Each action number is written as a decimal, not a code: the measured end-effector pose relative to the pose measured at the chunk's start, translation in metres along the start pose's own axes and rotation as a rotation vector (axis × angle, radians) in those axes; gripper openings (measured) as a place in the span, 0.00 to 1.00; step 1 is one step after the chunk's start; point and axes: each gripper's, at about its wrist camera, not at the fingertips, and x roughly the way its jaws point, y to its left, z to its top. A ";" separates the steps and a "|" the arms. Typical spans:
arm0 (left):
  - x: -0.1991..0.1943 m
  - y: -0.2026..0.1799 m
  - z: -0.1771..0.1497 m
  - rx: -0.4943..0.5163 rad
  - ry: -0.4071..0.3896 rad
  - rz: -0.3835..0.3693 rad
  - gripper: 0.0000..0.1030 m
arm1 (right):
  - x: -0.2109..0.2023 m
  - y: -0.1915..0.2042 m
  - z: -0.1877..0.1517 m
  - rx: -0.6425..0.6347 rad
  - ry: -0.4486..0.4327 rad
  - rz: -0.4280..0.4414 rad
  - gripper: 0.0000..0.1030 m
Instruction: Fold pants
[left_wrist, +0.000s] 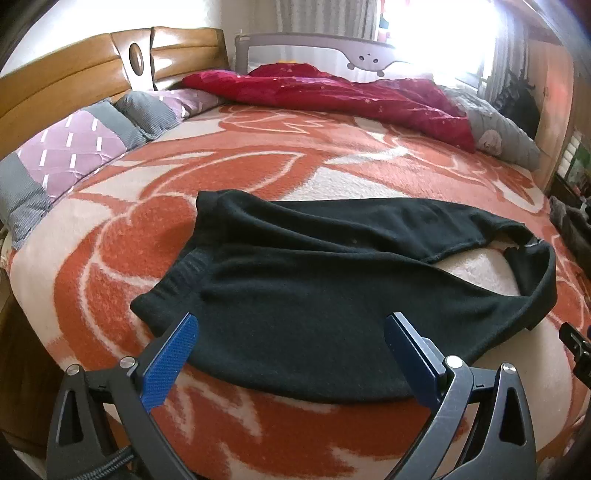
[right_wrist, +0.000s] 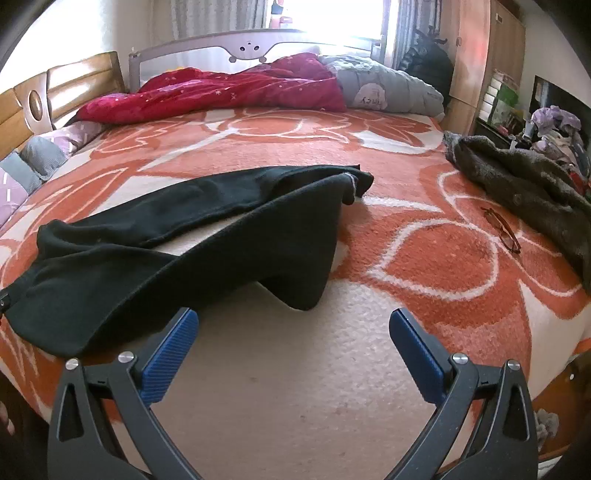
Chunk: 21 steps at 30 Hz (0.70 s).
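Observation:
Black pants (left_wrist: 314, 295) lie spread on the orange and white blanket (left_wrist: 258, 166), waistband to the left, legs reaching right. They also show in the right wrist view (right_wrist: 184, 251). My left gripper (left_wrist: 291, 325) is open and empty, hovering over the near edge of the pants close to the waist. My right gripper (right_wrist: 293, 321) is open and empty over bare blanket (right_wrist: 424, 258), just right of the near leg's end. A bit of the right gripper (left_wrist: 576, 350) shows at the left wrist view's right edge.
A red quilt (left_wrist: 351, 96) and grey bedding (left_wrist: 498, 129) lie at the far side. Pillows (left_wrist: 74, 147) line the wooden headboard (left_wrist: 55, 85). A brown fuzzy garment (right_wrist: 524, 199) and eyeglasses (right_wrist: 502, 229) lie on the bed's right side.

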 end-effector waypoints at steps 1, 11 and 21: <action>0.000 0.001 0.000 -0.002 0.000 -0.001 0.98 | -0.001 0.002 0.001 -0.005 -0.001 -0.001 1.00; 0.004 0.015 0.003 -0.046 0.004 0.004 0.98 | -0.001 0.014 0.007 -0.032 0.006 -0.002 1.00; 0.007 0.029 0.009 -0.079 0.008 0.032 0.98 | 0.000 0.020 0.011 -0.034 0.001 0.010 1.00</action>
